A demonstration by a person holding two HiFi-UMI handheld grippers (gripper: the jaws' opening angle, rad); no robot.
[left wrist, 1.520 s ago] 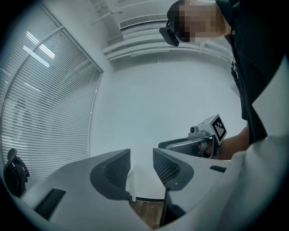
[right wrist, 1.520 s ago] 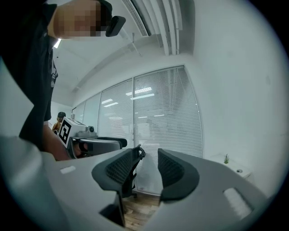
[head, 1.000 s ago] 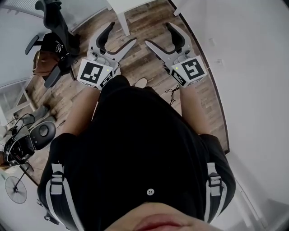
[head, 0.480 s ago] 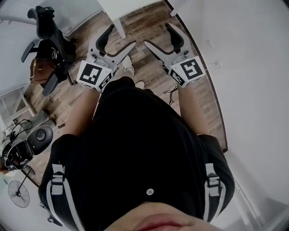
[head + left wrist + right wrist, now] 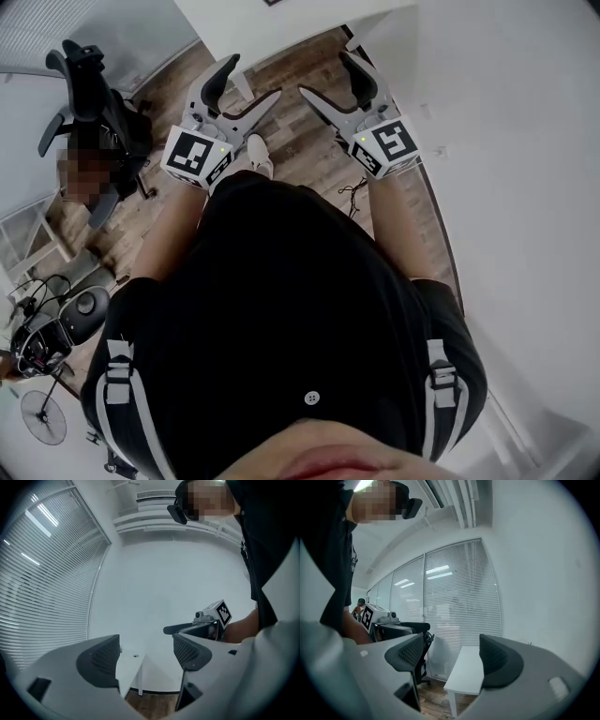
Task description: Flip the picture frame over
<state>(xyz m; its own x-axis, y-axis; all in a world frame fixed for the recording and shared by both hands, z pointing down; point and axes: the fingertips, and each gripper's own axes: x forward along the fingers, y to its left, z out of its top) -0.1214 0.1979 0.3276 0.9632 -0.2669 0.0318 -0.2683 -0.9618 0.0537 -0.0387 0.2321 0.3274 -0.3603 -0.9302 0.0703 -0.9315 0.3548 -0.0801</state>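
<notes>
No picture frame can be made out; a small dark edge shows on the white table (image 5: 246,21) at the top of the head view, too cropped to identify. My left gripper (image 5: 251,80) and right gripper (image 5: 324,73) are held side by side in front of the person's body, above the wooden floor. Both are open with nothing between the jaws. In the left gripper view the left gripper (image 5: 145,658) points at the table (image 5: 129,665) against a white wall. The right gripper (image 5: 452,660) view shows the same table (image 5: 466,672) beside window blinds.
A black office chair (image 5: 89,84) stands at the left, also in the right gripper view as the chair (image 5: 423,660). A white wall (image 5: 506,141) runs along the right. A floor fan (image 5: 42,417) and a cabled device (image 5: 42,342) sit at lower left.
The white table has come into view at the top of the head view and the chair has slid down-left, so the person has moved forward. Both grippers stay open.
</notes>
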